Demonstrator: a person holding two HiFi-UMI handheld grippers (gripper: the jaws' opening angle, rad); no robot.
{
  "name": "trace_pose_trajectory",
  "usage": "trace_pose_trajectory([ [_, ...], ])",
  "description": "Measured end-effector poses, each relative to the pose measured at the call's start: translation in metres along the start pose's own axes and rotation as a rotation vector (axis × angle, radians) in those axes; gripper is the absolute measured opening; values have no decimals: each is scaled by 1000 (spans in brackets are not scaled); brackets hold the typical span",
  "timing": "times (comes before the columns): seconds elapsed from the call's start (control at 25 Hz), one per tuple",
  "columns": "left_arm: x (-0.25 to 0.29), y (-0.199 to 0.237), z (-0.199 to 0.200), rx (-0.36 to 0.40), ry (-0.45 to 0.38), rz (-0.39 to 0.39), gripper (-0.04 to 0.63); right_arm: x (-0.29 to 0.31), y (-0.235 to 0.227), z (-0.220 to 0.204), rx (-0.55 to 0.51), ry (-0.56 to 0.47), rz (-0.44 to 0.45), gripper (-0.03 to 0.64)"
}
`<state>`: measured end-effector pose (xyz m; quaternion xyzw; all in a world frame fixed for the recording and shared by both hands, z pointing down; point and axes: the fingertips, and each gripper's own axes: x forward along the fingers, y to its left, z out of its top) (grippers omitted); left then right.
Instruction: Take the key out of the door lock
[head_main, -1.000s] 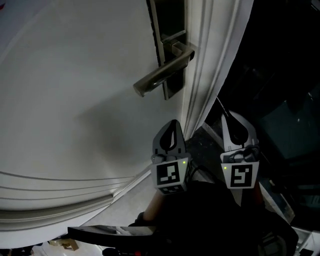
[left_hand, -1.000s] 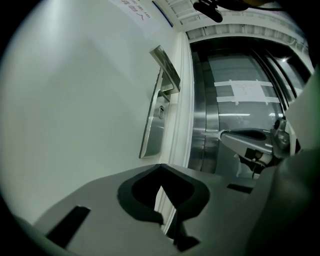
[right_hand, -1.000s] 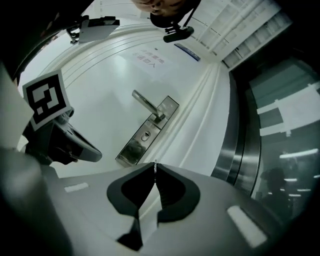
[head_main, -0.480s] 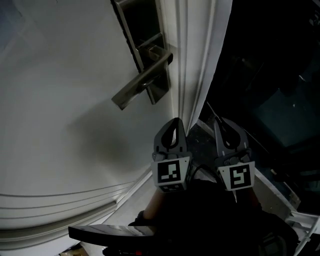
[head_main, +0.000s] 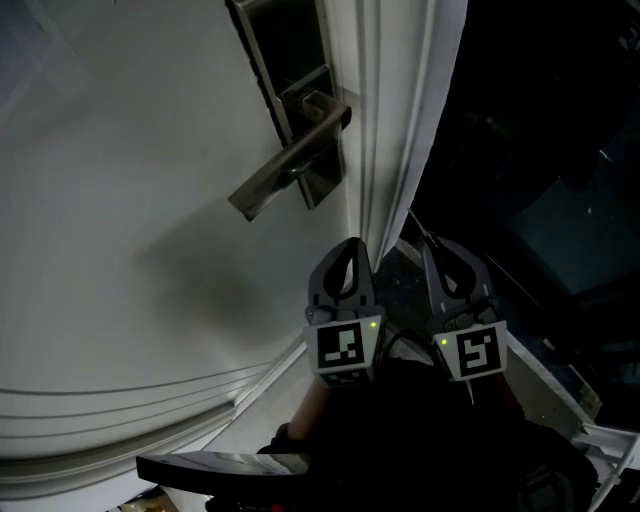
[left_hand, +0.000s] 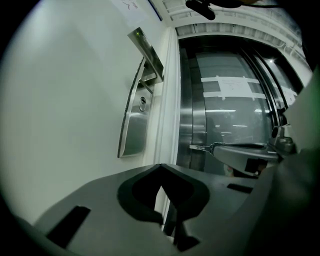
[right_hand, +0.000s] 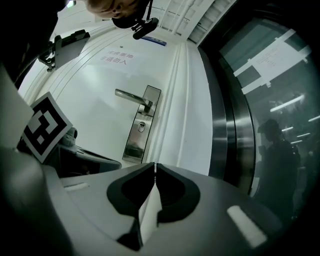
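Observation:
The white door carries a steel lock plate (right_hand: 141, 125) with a lever handle (head_main: 290, 165) (left_hand: 150, 52). Its keyhole (right_hand: 141, 127) (left_hand: 142, 104) shows no key in it. In the left gripper view a small key (left_hand: 198, 148) with a short chain sticks out of the tip of my right gripper (left_hand: 214, 148); it shows as a thin sliver (head_main: 415, 225) in the head view. My right gripper (head_main: 442, 248) (right_hand: 155, 167) is shut on that key, level, in front of the door frame. My left gripper (head_main: 347, 245) (left_hand: 161, 167) stays beside it, shut and empty, short of the door.
The white moulded door frame (head_main: 385, 120) runs right of the lock. Beyond it stand a steel post and dark glass panels (left_hand: 225, 100) (right_hand: 260, 125) with taped paper sheets. A paper notice (right_hand: 115, 57) is stuck on the door above the handle.
The view has shifted, so the handle sits further left and higher. My right gripper has rolled a little and come closer to the left one. Both jaws stay as they were.

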<state>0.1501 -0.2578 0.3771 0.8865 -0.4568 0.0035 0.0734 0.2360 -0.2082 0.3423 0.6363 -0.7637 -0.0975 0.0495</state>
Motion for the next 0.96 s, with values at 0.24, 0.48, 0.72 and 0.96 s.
trace_pose_trajectory([
  [0.24,-2,3,1,-9,-4,7,0,2,5,0,-9,3,20,12],
  [0.48,-3,1,1,-14,-2,3,0,2,6,1,-6,3,24,12],
  [0.72,-3,-2,1,-9,-6,-6,0,0,6,0,-3,0,22,12],
  [0.96,-4,-4,0,-13,-5,-11,0,-2,4,1,-9,-1,15,12],
])
